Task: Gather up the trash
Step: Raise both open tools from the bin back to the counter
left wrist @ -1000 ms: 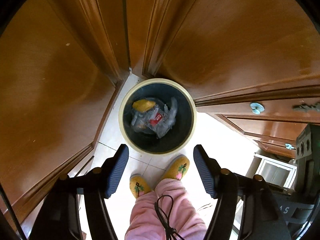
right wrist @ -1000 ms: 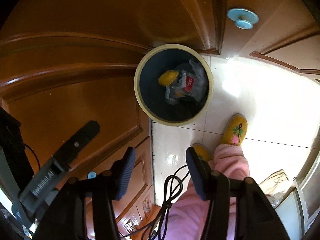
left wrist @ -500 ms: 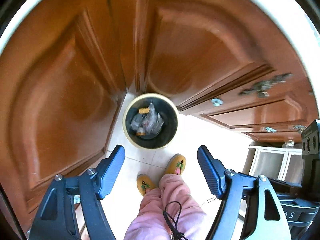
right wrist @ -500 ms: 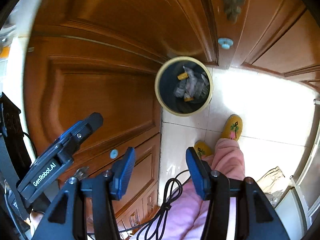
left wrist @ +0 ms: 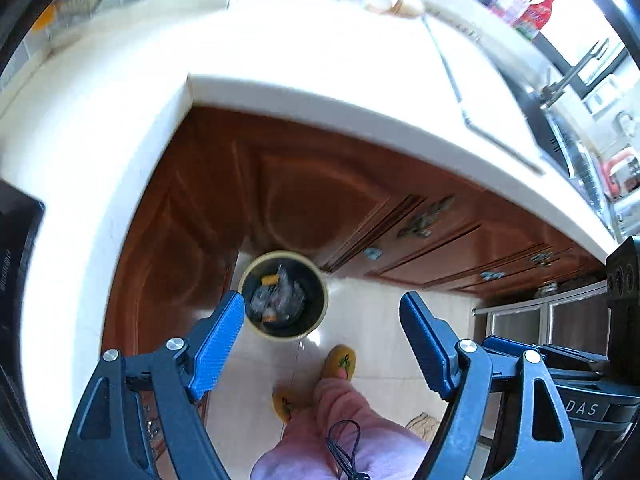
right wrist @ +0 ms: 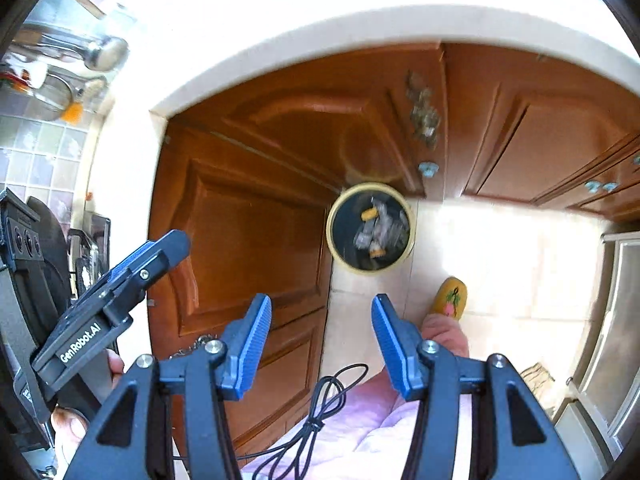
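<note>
The trash bin stands on the pale tiled floor, tucked into the corner where the wooden cabinet doors meet. It lies in the middle of the left wrist frame, just above the left hand-held gripper and closer to its left pad than its right. In the right wrist frame the bin sits right of centre, above the right hand-held gripper and over its right pad. Crumpled clear wrappers and some yellow scraps already lie inside the bin.

The left hand-held gripper's jaws stand wide apart with nothing between them, and they have just been opening further. The right hand-held gripper's jaws stand apart too, somewhat narrower, and are likewise empty. Both point steeply down at the floor, with the bin well below them.

The white surface fills the upper half of the left wrist frame. Whatever trash is left most likely lies up there, above and beyond the pads, though the blurred things along its far edge are too unclear to name. With both hand-held grippers side by side and equally free, neither looks clearly nearer. No next piece, nor its long axis, can be made out yet.
</note>
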Available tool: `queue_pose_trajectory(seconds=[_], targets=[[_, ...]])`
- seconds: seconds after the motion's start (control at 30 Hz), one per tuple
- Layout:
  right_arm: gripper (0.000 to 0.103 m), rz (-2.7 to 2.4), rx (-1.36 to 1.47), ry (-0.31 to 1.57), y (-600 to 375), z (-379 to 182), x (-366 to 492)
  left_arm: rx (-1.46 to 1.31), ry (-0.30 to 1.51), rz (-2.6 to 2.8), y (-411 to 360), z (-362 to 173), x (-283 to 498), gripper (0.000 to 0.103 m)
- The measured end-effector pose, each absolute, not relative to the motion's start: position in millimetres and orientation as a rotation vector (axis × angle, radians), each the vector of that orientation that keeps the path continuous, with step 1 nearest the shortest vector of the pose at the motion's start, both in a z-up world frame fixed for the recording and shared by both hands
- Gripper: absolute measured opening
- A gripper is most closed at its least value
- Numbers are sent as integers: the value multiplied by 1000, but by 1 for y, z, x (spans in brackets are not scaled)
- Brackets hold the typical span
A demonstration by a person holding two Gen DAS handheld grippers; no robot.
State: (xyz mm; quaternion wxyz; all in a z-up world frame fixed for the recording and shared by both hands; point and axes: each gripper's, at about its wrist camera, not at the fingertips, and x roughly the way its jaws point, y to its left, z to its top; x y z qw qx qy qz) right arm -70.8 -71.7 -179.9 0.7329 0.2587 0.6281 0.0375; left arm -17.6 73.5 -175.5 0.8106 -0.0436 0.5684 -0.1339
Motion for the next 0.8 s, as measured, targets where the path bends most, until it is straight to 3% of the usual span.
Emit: queue_pose_trajectory(seconds=[0.47,0.8], targets=[[53,47,494,1072,-106,-48,-69,-37,916,-415,36,-27,-16,84],[53,43,446,947,-164,11,-2,0,806,-427,-6,23,50,89]])
